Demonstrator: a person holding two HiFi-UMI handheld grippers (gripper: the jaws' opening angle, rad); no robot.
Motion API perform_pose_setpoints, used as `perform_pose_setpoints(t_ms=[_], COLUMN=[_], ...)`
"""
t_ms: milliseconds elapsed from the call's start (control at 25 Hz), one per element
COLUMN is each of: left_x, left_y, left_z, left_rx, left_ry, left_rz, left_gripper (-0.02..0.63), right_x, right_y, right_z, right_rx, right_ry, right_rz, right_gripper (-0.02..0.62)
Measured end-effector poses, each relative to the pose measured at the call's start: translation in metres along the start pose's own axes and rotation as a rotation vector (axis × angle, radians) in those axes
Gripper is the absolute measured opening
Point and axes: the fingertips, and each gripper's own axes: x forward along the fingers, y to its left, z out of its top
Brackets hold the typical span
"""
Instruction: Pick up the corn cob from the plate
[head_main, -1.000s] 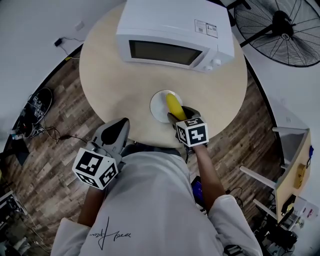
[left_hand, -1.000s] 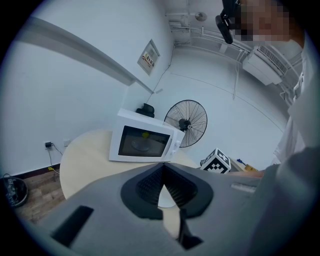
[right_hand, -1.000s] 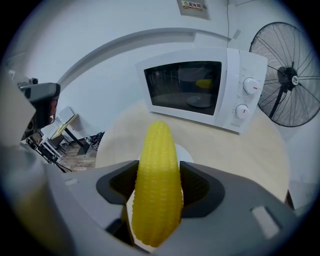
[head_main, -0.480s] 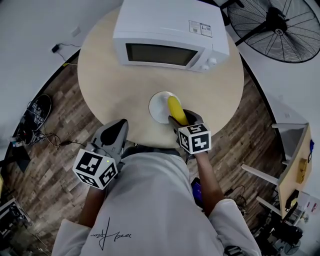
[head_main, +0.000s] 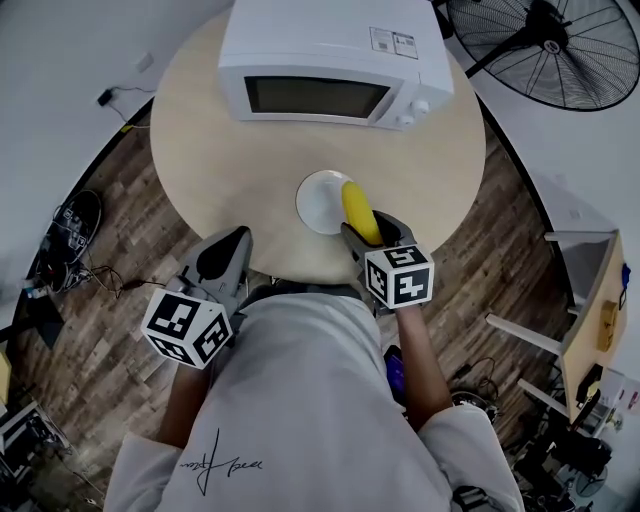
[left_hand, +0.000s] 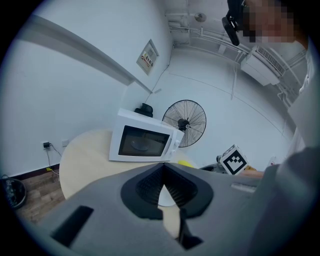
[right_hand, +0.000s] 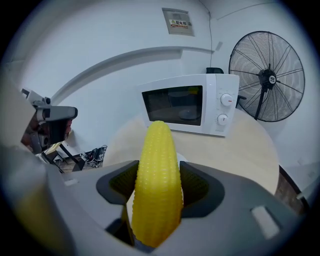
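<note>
Two claws sit nearest the person at the near edge of the round worktop (head_main: 230, 150): the left claw (head_main: 241, 236) has its jaws pressed together on nothing just off that edge, while the right claw (head_main: 372, 228) pinches the yellow corn cob (right_hand: 157, 175) by its lower half. Beyond, the cob's tip reaches over the right rim of the white plate (head_main: 318, 205), and farther back stand a white microwave (head_main: 330, 60) with its door shut and a black fan (head_main: 545, 45)
</note>
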Motion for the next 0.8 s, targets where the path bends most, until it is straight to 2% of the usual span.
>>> perform_pose_setpoints(t_ms=[800], left_x=[-0.004], left_y=[0.002], left_z=[-0.008], left_rx=[-0.018], left_ry=[0.002], left_rz=[0.007], left_gripper=[-0.008], right_x=[-0.037], right_y=[-0.004], right_z=[0.006], right_rx=[0.06], right_ry=[-0.111], right_rz=[-0.009], right_gripper=[0.267])
